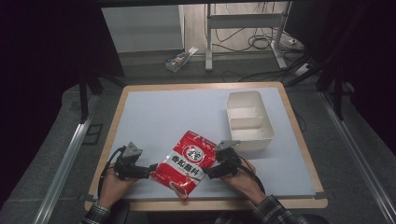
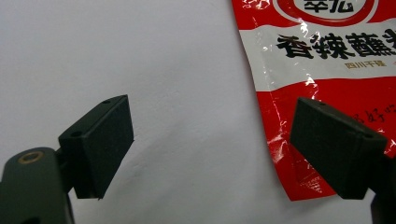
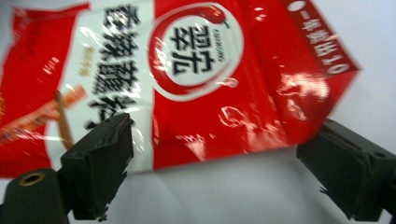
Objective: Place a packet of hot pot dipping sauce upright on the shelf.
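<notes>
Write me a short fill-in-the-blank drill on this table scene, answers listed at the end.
1. The seasoning pouch lying on the table is mostly white and ____.
2. The white divided container stands at the table's far ____ side in the high view.
3. The right gripper has its jaws ____, beside the pouch's edge.
4. The left gripper grips ____; its jaws stand apart.

Missing words: red; right; open; nothing
</notes>
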Motion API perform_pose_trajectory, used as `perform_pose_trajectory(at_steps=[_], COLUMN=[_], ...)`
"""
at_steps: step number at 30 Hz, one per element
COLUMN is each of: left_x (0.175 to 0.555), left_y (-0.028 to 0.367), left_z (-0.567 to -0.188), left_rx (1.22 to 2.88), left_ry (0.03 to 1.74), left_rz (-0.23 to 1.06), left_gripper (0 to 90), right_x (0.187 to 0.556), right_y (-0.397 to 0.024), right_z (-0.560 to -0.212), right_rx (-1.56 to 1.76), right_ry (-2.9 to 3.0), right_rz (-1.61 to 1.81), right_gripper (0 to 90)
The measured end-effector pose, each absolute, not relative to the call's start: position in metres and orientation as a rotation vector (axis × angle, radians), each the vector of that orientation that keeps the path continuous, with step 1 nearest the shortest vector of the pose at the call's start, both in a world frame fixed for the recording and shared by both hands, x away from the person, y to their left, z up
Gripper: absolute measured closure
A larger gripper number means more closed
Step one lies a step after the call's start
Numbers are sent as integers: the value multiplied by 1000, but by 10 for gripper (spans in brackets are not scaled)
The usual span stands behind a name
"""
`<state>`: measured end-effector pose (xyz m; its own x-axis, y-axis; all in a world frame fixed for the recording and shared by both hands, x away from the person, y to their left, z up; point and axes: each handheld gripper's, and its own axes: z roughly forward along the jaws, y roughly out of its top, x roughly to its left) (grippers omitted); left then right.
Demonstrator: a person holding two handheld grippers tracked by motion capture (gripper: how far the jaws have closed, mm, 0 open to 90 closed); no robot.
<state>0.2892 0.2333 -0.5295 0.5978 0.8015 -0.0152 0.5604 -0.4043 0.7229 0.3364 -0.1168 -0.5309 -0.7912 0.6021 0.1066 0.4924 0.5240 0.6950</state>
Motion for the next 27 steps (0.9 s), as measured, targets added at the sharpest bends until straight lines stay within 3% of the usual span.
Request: perform_pose_trajectory(at_steps=[5, 16, 18, 22, 27], left_x=[289, 290, 290, 290, 290], left_y=[233, 232, 232, 232, 232], left_z=[-530, -530, -530, -530, -530], left_rx=[2128, 2147, 2148, 2151, 2152], left_ry=[1071, 1060, 1059, 1056, 1056], left_rz=[442, 445, 447, 450, 452], left_gripper=[138, 139, 139, 139, 139], right_x=[339, 353, 355, 354, 350], right_y=[-108, -83, -81, -77, -75], right_z=[-527, -525, -524, -522, -515], right_rx=[903, 883, 877, 799, 734], right_ry=[2622, 2669, 2675, 2693, 2690], right_rz=[1145, 1205, 1232, 1238, 1239], right_gripper=[146, 485, 587, 882, 890])
